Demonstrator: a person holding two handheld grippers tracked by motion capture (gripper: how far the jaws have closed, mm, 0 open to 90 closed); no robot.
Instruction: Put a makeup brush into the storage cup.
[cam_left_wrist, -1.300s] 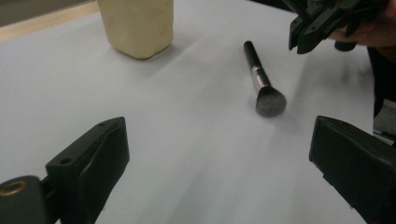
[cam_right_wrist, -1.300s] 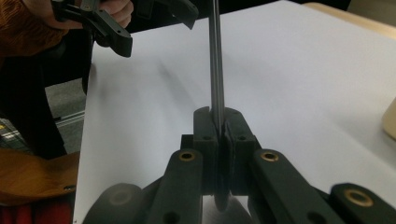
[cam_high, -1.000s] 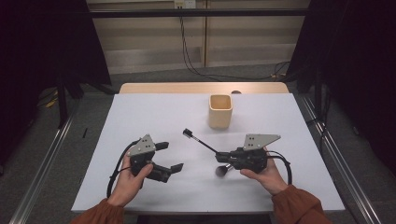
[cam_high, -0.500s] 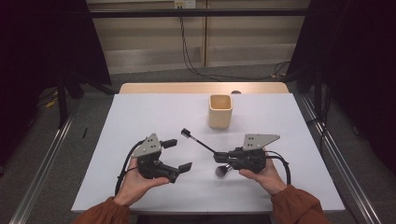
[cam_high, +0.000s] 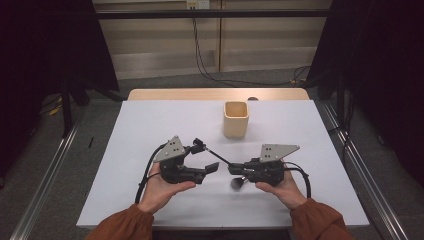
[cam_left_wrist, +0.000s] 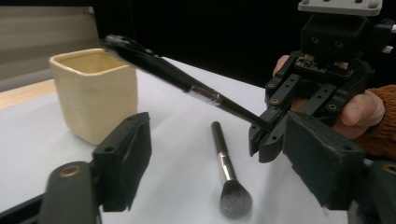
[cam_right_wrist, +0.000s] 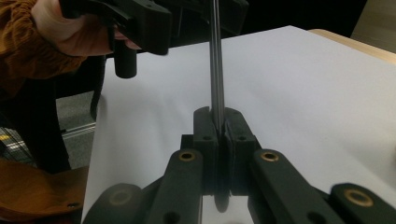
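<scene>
Black brush (cam_left_wrist: 187, 84) – pinched by right gripper (cam_high: 234, 169) – left gripper (cam_high: 209, 157) closing around it

No text, label, brand, number or sign can be read anywhere.

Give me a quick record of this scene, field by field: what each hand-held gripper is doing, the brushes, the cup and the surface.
right hand-held gripper: shut on thin black brush, held off the table
left hand-held gripper: open, jaws just been closing, either side of that brush's far end
second brush: lying flat on table, fluffy head
cup: cream, square, upright, beyond both
table: white top
</scene>
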